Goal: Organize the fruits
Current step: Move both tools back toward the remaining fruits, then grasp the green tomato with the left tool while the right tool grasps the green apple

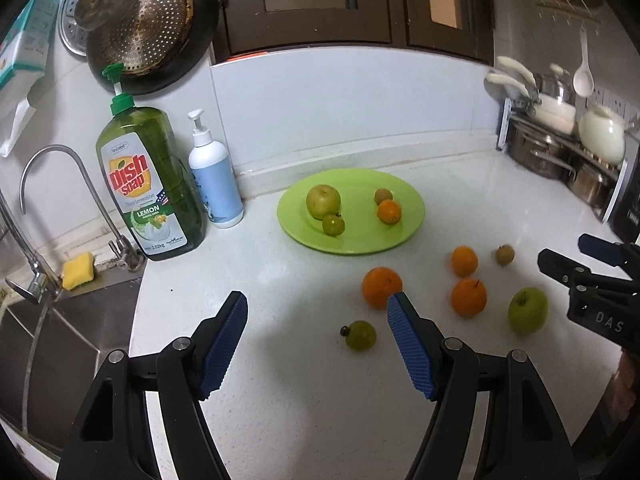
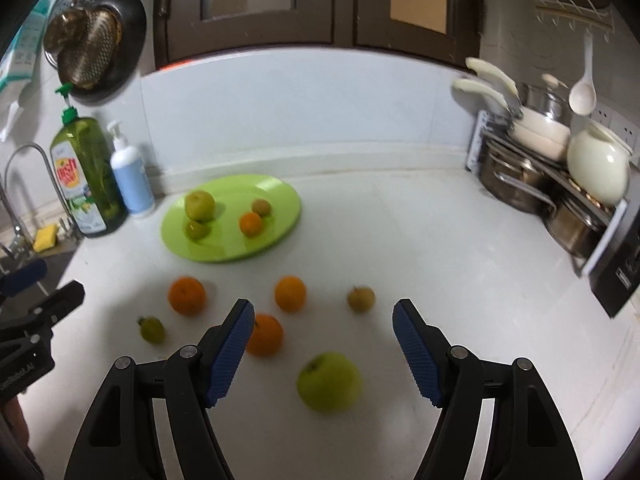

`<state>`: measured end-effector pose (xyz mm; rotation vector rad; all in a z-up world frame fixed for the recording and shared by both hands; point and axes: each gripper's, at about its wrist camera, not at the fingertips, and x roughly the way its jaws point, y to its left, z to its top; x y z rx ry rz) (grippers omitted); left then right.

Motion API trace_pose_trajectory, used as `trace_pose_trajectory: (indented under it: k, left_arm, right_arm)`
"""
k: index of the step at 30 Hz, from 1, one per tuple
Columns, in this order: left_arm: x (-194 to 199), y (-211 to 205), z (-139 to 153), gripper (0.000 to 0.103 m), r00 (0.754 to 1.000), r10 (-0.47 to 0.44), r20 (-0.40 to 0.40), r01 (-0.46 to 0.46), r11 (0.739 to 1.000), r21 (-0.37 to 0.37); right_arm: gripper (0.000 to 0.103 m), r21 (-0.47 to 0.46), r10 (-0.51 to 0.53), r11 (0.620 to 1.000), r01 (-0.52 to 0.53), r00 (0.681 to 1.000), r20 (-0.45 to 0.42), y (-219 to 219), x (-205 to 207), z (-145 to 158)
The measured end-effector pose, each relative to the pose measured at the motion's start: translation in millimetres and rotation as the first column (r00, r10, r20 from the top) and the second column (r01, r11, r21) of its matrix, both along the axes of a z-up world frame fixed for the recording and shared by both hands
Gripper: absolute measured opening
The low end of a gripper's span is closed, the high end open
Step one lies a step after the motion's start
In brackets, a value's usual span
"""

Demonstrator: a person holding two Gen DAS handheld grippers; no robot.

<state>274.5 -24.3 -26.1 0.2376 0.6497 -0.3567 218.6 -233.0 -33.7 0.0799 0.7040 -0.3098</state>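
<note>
A: So, jaws?
B: Both apart, nothing held. Left gripper (image 1: pixel 318 320) hangs over the small green fruit (image 1: pixel 361 335); right gripper (image 2: pixel 323 326) frames the apple (image 2: pixel 329 381).

A: Why there?
B: My guess: each lines up its nearest loose fruit for the plate (image 1: pixel 408 216). Four fruits sit on it, six lie loose on the counter (image 1: pixel 304 400), well apart, so there's room for the pads.

A: Surroundings?
B: White kitchen counter, sink (image 1: pixel 64 340) and soap (image 1: pixel 150 184) left, pots (image 2: pixel 516 184) right.
</note>
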Motion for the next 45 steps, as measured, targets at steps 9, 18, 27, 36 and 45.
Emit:
trace_pose_trajectory:
  k: [9, 18, 27, 36, 45]
  left_arm:
    - [0, -11, -34, 0.071, 0.996, -0.043, -0.078, 0.045, 0.999, 0.015]
    - [9, -19, -62, 0.067, 0.988, -0.065, -0.142, 0.069, 0.997, 0.023]
    - [27, -27, -81, 0.055, 0.978, -0.068, -0.198, 0.070, 0.998, 0.001]
    - [40, -31, -89, 0.041, 0.975, -0.062, -0.216, 0.063, 0.998, -0.004]
    - [43, -34, -89, 0.029, 0.973, -0.079, -0.216, 0.081, 0.997, -0.001]
  right_arm:
    - [0.072, 0.048, -0.062, 0.997, 0.066, 0.995, -0.076, -11, -11, -27]
    - [0.072, 0.094, -0.033, 0.994, 0.047, 0.989, -0.142, -7, -14, -54]
    - [0.071, 0.096, -0.030, 0.994, 0.046, 0.986, -0.162, -12, -3, -66]
    - [0.060, 0.102, -0.008, 0.994, 0.027, 0.983, -0.184, -11, 7, -74]
    - [0.052, 0.096, -0.001, 0.995, 0.019, 0.983, -0.184, -13, 9, -75]
